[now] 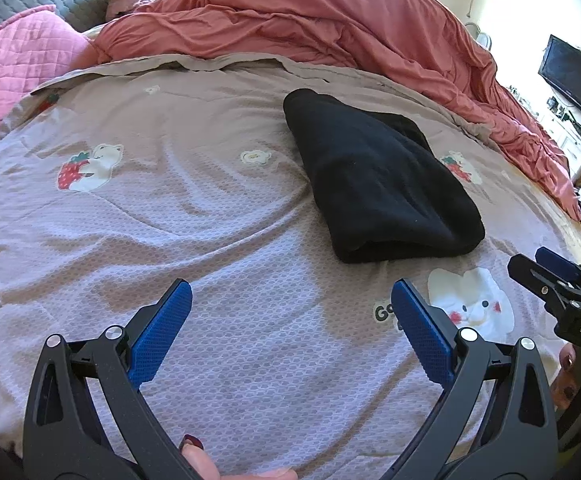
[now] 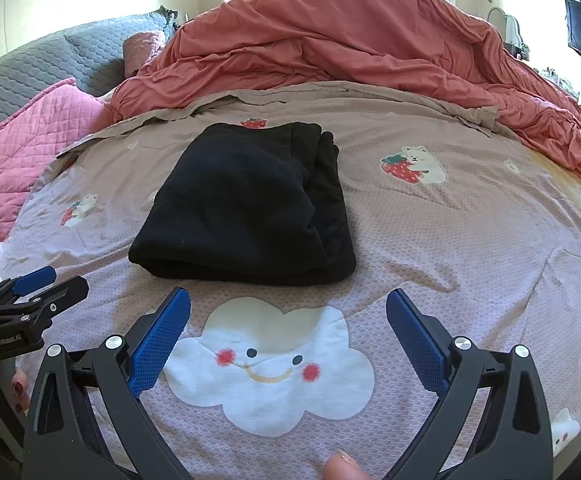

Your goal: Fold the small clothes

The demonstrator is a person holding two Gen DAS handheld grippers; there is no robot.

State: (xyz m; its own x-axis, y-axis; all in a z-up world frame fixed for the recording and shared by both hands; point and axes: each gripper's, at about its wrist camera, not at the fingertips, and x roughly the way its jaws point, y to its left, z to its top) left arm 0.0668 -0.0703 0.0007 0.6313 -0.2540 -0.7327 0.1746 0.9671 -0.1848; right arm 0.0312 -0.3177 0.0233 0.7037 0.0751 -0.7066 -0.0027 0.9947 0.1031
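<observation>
A black garment lies folded into a thick rectangle on the mauve printed bedspread. My left gripper is open, hovering over bare bedspread in front of and to the left of the garment, with nothing between its blue pads. My right gripper is open too, just short of the garment's near folded edge, above a white cloud print. Each gripper shows at the edge of the other's view: the right gripper and the left gripper. Neither touches the garment.
A crumpled salmon-red duvet is heaped behind the garment. Pink quilted pillows and a grey quilted headboard lie at the left. A dark screen hangs on the right wall. A person's fingers hold the handles.
</observation>
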